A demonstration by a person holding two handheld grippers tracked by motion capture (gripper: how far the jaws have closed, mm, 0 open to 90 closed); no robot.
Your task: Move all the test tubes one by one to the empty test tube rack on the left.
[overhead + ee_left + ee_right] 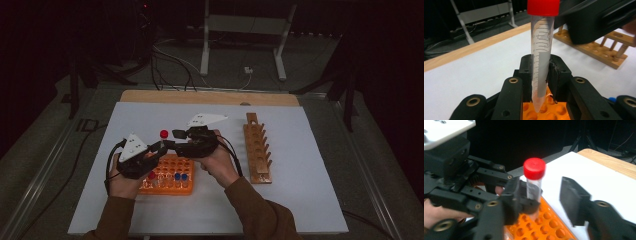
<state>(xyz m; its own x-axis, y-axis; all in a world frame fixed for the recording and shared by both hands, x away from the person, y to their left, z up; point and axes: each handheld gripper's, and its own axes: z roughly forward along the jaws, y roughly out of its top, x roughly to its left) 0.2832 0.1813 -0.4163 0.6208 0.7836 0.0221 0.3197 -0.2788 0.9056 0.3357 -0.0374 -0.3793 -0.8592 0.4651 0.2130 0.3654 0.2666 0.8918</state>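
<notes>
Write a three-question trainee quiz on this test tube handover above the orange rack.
1. True or false: the left gripper is shut on the red-capped tube.
2. How do the right gripper's jaws stand? A: pressed on the tube. B: apart, with the tube between them.
3. Where does the tube's pointed tip hang?

Key
1. True: its pads press the tube's lower part, and the tube stands upright.
2. B: the jaw on the right side of the right gripper view stands clear of the tube.
3. Over the holes of the orange rack, not in the wooden rack.
</notes>
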